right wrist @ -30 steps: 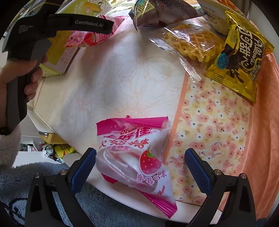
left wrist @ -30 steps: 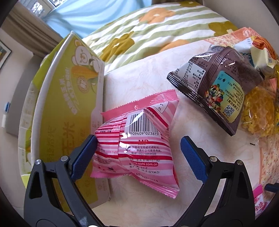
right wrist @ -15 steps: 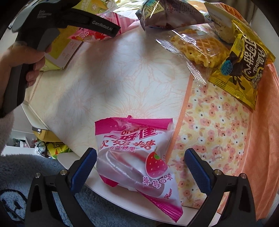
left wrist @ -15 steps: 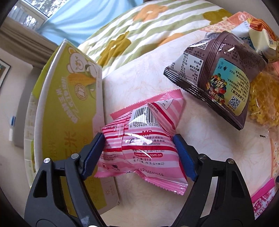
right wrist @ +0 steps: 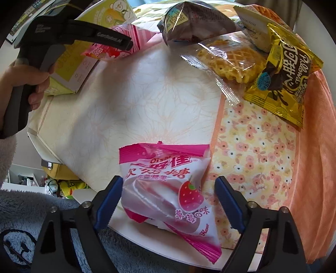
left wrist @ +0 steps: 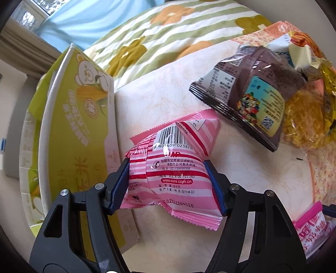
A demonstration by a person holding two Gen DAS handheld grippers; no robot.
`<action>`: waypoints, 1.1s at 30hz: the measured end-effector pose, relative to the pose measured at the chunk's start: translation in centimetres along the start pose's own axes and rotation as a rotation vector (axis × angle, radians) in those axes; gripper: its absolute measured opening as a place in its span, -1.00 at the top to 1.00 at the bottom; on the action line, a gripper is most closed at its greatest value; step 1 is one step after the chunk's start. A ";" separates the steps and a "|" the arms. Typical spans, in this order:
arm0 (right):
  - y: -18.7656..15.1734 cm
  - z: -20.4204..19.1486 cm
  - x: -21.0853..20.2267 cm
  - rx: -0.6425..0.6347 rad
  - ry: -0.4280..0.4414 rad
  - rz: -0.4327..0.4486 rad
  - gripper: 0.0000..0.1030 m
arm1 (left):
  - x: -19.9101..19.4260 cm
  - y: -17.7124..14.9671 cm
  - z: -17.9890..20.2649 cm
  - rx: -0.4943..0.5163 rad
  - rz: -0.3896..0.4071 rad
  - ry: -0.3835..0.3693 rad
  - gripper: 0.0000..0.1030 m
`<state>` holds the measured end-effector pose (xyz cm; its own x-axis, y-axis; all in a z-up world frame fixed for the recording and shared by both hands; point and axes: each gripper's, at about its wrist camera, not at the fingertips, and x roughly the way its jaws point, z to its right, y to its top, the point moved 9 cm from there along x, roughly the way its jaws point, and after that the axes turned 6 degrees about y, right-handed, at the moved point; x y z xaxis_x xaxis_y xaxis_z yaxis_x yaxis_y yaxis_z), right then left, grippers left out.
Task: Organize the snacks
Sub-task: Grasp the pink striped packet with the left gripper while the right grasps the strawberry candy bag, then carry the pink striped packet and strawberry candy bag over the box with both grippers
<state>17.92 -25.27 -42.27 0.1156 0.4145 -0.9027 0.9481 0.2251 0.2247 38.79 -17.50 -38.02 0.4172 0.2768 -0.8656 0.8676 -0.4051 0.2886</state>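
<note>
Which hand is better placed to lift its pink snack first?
Left. The left tongs have just closed onto the striped pink packet; the right tongs, also closing, only straddle the strawberry packet.

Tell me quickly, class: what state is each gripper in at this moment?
Left gripper: jaws just closing, pads pressing the pink striped snack packet.
Right gripper: jaws just closing around the strawberry candy bag, right pad not yet touching it.

Soft daylight enters from a window (left wrist: 31, 12) at upper left. Glare streaks the glossy snack wrappers. Both fisheye views bend strongly and darken toward their corners; focus is sharp.
</note>
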 end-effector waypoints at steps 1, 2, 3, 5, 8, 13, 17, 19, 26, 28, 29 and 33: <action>-0.1 0.0 0.0 0.003 0.002 0.004 -0.57 | -0.3 -0.1 0.2 0.000 0.001 -0.011 -0.24; -0.1 0.0 0.0 0.005 0.004 0.009 -0.50 | -0.6 -0.2 0.5 0.000 0.003 -0.027 -0.24; -0.1 0.0 -0.1 0.008 0.009 0.015 -0.45 | -0.8 -0.3 0.7 0.003 0.003 -0.034 -0.24; 0.1 0.4 -0.2 0.015 0.017 0.023 -0.29 | -1.3 -0.6 1.3 0.013 0.003 -0.047 -0.24; 0.3 1.1 -0.5 0.029 0.035 0.030 -0.24 | -1.8 -0.9 2.0 0.019 0.002 -0.066 -0.24; 0.2 1.9 -1.0 0.063 0.060 0.051 -0.19 | -2.8 -1.6 2.4 0.020 0.002 -0.076 -0.24; 0.1 3.2 -2.0 0.092 0.082 0.070 -0.13 | -3.5 -2.4 2.5 0.011 -0.001 -0.085 -0.24; 0.1 3.3 -2.4 0.096 0.081 0.076 -0.11 | -4.0 -3.0 2.7 0.007 0.000 -0.088 -0.24; 0.1 4.7 -4.8 0.104 0.082 0.104 -0.06 | -5.8 -4.3 2.4 -0.022 0.020 -0.102 -0.24; 0.0 4.8 -5.6 0.100 0.072 0.118 -0.05 | -6.7 -4.7 2.1 -0.043 0.032 -0.111 -0.24; 0.1 4.6 -6.0 0.099 0.071 0.124 -0.05 | -7.2 -4.8 2.0 -0.050 0.039 -0.114 -0.24; 1.1 4.6 -8.4 0.082 0.059 0.171 -0.04 | -9.7 -5.3 0.9 -0.102 0.081 -0.133 -0.24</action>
<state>19.40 -32.57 -36.16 0.2619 0.4920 -0.8302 0.9372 0.0756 0.3405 29.94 -18.81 -31.47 0.4533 0.1266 -0.8823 0.8584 -0.3286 0.3938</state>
